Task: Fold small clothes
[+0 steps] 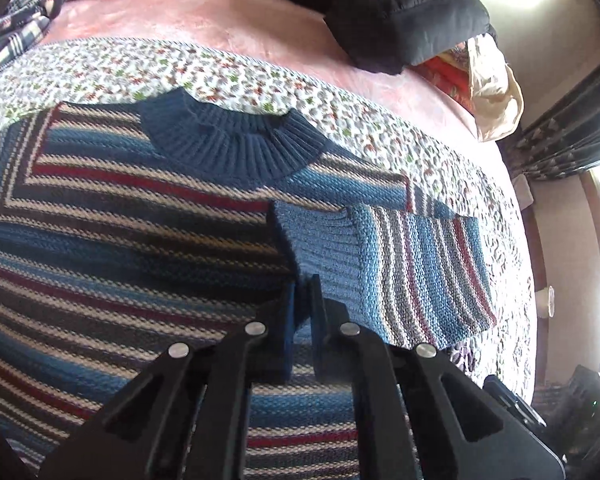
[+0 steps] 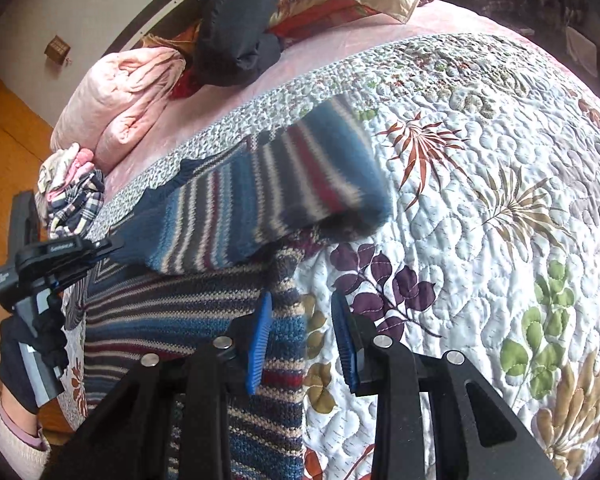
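A blue, red and cream striped knit sweater (image 1: 120, 240) lies flat on the floral quilt (image 1: 260, 80), with its dark blue collar (image 1: 236, 140) at the far side. One sleeve (image 1: 420, 268) is bent across the body. My left gripper (image 1: 303, 292) is shut on the ribbed cuff (image 1: 320, 240) of that sleeve. In the right wrist view the sleeve (image 2: 280, 184) hangs lifted and blurred above the sweater body (image 2: 180, 300), held at its end by the left gripper (image 2: 108, 246). My right gripper (image 2: 302, 320) is open, low over the sweater's edge, with nothing between its blue pads (image 2: 260, 344).
A black padded jacket (image 1: 412, 20), a cream bag (image 1: 496, 92) and red fabrics lie at the bed's far side. Plaid clothes (image 2: 76, 208) and a pink blanket (image 2: 128, 96) sit at the left. The quilt (image 2: 480, 200) stretches out to the right. A gloved hand (image 2: 32, 340) holds the left gripper.
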A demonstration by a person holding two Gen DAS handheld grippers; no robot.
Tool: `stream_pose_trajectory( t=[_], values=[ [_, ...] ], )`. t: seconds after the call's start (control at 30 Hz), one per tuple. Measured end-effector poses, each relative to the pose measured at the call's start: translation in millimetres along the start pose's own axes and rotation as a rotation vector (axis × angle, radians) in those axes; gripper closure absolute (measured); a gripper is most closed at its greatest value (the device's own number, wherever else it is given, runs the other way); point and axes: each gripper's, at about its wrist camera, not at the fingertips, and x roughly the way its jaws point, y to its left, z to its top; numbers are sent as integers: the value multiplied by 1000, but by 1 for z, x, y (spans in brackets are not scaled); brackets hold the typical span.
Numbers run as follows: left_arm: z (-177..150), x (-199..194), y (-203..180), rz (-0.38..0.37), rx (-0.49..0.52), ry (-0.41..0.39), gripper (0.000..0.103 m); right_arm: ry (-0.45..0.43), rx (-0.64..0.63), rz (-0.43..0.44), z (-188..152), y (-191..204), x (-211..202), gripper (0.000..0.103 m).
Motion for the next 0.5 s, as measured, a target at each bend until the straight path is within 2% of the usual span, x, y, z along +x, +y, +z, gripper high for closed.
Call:
stream_pose_trajectory(
  t=[0.17,0.37,0.5],
  values=[
    [13,-30,46,65,-33,-54,98,38,97,13,29,-14,15,64],
    [31,-53,82,144,-45,-99,98,101,97,57,53,-2,49,64],
    [38,-54,96,208,-35,-116,98,156,73,49,57,13,73,72]
  ],
)
